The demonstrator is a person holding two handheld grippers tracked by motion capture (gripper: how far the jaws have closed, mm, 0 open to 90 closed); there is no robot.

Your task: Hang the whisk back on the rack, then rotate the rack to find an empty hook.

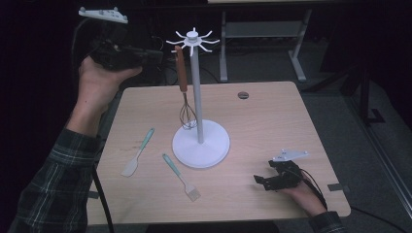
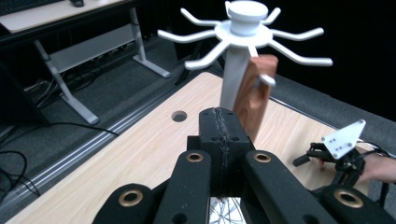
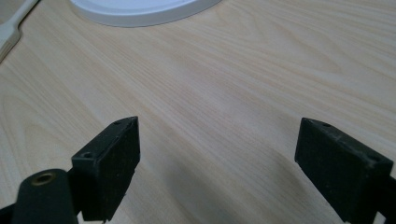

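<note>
Wooden-handled wire whisk (image 1: 183,87) hangs upright from hook of white spoked rack stand (image 1: 199,97), long axis vertical. Left tongs (image 2: 219,122) clenched, empty, just beside whisk handle top. Right tongs (image 1: 265,181) released, low on tabletop (image 1: 272,121), well apart from stand.

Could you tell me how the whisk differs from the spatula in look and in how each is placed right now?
The whisk hangs upright from a hook of the white stand; the spatula lies flat on the table. The whisk has a brown wooden handle and a wire head; the spatula has a teal handle and a pale flat blade. Neither one is held by a gripper.
</note>
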